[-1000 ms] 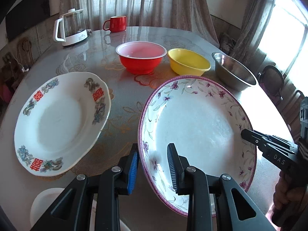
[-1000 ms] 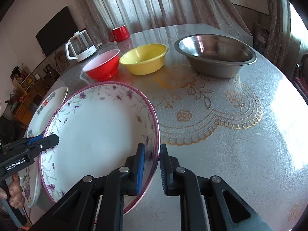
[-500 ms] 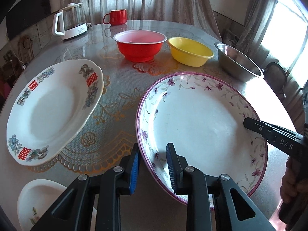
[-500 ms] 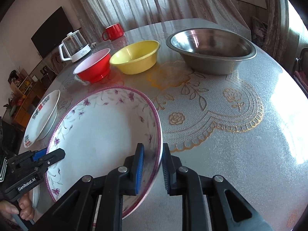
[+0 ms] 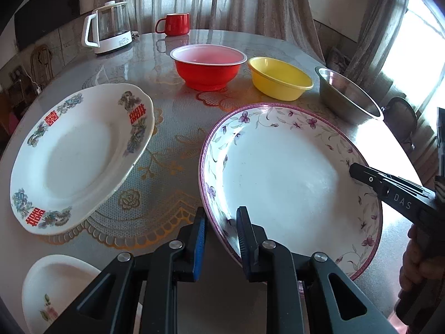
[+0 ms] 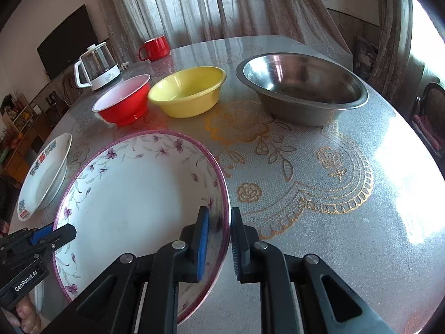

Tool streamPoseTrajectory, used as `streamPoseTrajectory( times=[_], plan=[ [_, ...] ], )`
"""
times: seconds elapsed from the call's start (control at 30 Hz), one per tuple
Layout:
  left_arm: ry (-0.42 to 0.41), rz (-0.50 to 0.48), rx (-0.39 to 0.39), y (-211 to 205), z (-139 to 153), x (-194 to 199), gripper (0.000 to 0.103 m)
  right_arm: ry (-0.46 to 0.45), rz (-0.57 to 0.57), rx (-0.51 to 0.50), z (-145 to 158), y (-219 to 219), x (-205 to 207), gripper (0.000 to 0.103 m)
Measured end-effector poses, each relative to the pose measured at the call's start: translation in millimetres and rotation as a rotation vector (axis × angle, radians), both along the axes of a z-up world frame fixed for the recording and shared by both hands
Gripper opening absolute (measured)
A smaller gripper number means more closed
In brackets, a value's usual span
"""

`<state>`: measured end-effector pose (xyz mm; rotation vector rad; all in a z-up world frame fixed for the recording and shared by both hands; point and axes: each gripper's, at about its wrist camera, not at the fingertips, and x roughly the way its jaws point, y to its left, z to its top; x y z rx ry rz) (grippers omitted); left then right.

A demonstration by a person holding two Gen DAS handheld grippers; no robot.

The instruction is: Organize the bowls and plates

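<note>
A large purple-flowered plate [image 5: 289,178] is held between both grippers, tilted above the table. My left gripper [image 5: 221,238] is shut on its near-left rim. My right gripper [image 6: 219,238] is shut on its right rim, with the plate [image 6: 139,194] to its left. A white plate with red characters [image 5: 75,156] lies to the left; it also shows in the right wrist view [image 6: 44,175]. A red bowl [image 5: 208,65], a yellow bowl [image 5: 279,78] and a steel bowl [image 5: 347,97] stand in a row behind.
A small white flowered dish [image 5: 52,289] sits at the near left edge. A glass kettle [image 5: 108,30] and a red mug [image 5: 175,24] stand at the back of the round table [image 6: 319,183]. Chairs stand at the right, off the table.
Both grippers have carried the flowered plate a little to the right and back, away from the white plate. Both stay shut on its rim.
</note>
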<state>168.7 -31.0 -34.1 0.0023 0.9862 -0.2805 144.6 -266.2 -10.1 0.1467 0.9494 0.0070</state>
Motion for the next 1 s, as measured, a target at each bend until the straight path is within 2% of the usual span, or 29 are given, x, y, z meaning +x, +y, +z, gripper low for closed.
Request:
streamPoseTrajectory(
  times=[0.17,0.4,0.57,0.7,1.0],
  plan=[
    [0.013,-0.002,-0.029,-1,-1,-7,0.021,0.017,0.000,-0.025,1,0,1,0.014],
    [0.026,-0.004,-0.053,-1,-2,-8,0.022,0.030,-0.020,-0.004,2,-3,-1,0.014],
    [0.034,0.004,-0.070,0,-1,-14,0.024,0.056,-0.022,0.021,0,-2,-4,0.021],
    [0.045,0.016,-0.097,2,0,-17,0.024,0.061,-0.034,0.034,-1,-1,-9,0.021],
    [-0.021,0.013,-0.082,8,12,-37,0.026,0.025,-0.049,0.017,11,1,-25,0.021]
  ],
)
